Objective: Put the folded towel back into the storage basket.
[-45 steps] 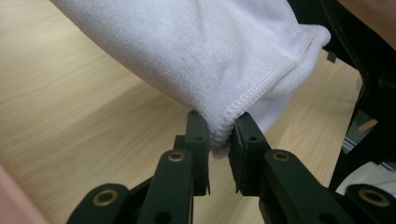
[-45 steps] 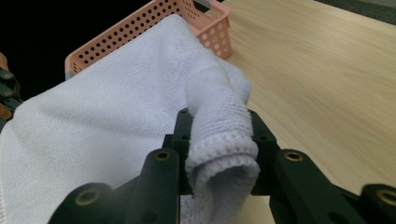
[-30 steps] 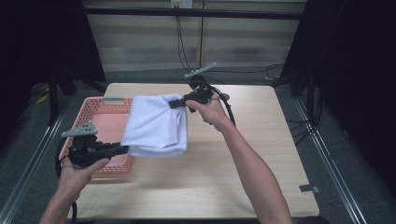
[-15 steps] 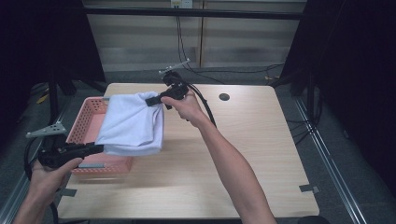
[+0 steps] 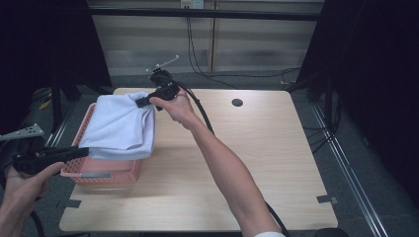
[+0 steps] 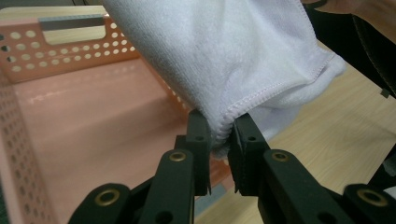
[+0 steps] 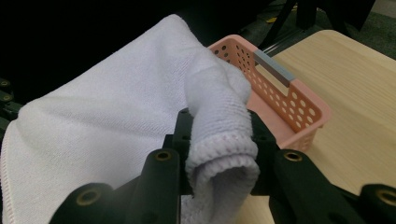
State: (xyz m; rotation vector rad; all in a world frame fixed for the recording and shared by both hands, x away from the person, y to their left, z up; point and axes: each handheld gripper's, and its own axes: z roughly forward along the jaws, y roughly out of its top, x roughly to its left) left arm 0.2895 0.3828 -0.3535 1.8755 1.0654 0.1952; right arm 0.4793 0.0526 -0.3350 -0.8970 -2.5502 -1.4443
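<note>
A white towel [image 5: 121, 127] hangs stretched between both grippers above the pink perforated basket [image 5: 106, 174] at the table's left edge. My right gripper [image 5: 141, 102] is shut on the towel's far upper corner; in the right gripper view the jaws [image 7: 218, 126] squeeze a thick folded wad of towel [image 7: 93, 130]. My left gripper [image 5: 85, 151] is shut on the near lower corner. In the left gripper view the stitched hem of the towel [image 6: 224, 51] sits pinched between the jaws [image 6: 218, 128], over the basket's bare floor [image 6: 79, 121].
The light wooden table [image 5: 257, 148] stretches to the right of the basket, with a round dark hole [image 5: 237, 102] near its far edge. A black cable [image 5: 202, 116] trails along the right forearm. The basket's handle wall [image 7: 280, 88] faces the table's middle.
Both grippers have carried the towel leftward, from beside the basket to above it. The left hand has drawn back toward the table's near left corner.
</note>
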